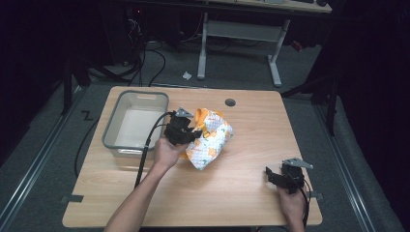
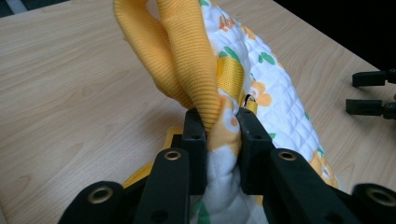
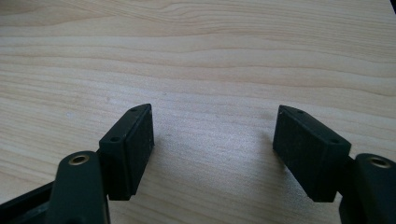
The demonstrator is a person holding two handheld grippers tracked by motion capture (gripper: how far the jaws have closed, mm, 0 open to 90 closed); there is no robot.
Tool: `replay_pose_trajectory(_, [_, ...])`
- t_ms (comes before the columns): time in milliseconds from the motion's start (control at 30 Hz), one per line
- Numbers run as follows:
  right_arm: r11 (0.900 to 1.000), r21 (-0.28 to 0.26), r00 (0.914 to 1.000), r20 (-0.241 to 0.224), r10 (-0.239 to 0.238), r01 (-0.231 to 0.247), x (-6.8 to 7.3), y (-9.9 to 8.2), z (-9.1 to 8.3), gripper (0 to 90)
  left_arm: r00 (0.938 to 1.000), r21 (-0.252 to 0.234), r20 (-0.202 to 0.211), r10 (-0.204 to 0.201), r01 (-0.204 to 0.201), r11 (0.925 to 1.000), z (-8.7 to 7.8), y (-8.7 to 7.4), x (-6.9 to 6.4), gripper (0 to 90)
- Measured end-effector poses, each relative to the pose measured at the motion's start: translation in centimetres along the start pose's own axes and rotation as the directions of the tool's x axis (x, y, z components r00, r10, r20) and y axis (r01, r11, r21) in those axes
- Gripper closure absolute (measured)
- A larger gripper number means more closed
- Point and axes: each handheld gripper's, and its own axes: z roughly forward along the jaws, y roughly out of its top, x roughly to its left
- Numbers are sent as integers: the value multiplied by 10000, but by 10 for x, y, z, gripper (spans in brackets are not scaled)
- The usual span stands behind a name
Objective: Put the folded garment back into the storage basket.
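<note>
Item: quilted garment [image 1: 210, 140], frame centre, beside bin [image 1: 135, 123]. Soft, light, likely droops (grip the ribbed orange hem). Left gripper [image 2: 217, 133] pinches its fabric; right gripper [image 3: 212, 140], lower right, jaws wide, empty.

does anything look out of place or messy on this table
Nothing is spilled or damaged. The quilted white and orange printed fabric item lies bunched beside the grey plastic tub, pinched by the left hand-held gripper.

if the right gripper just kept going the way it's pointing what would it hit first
Probably nothing soon. The right gripper has its jaws open over bare table. In the high view it points left, toward the front of the table, apparently passing in front of the quilted bag, though depth is unclear.
</note>
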Motion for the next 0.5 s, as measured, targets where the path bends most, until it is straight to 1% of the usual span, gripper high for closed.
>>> replay_pose_trajectory(67, [10000,-12,10000,-2,-41,41,0,0,0,295,10000,-140,68,-9,10,9999,-6,0,0,761])
replay_pose_trajectory(100, [10000,5,10000,6,17,-17,0,0,0,295,10000,-184,93,-18,19,9998,-9,1,0,761])
replay_pose_trajectory(133, [10000,5,10000,6,17,-17,0,0,0,295,10000,-184,93,-18,19,9998,-9,1,0,761])
replay_pose_trajectory(200, [10000,-1,10000,2,2,-2,0,0,0,295,9999,-297,145,-74,78,9995,-14,1,1,761])
replay_pose_trajectory(233, [10000,0,10000,3,-3,3,0,0,0,295,9998,-381,155,-105,111,9992,-20,0,2,761])
replay_pose_trajectory(267, [10000,0,10000,3,-3,3,0,0,0,295,9998,-381,155,-105,111,9992,-20,0,2,761])
replay_pose_trajectory(367, [10000,-2,10000,1,-3,3,0,0,0,295,9998,-489,122,-184,190,9986,-28,0,4,761])
replay_pose_trajectory(433, [10000,-2,10000,1,-2,2,0,0,0,295,9996,-672,127,-262,270,9974,-35,0,6,761])
replay_pose_trajectory(500, [10000,-1,10000,4,0,0,0,0,0,295,9994,-742,140,-311,321,9967,-37,0,7,761])
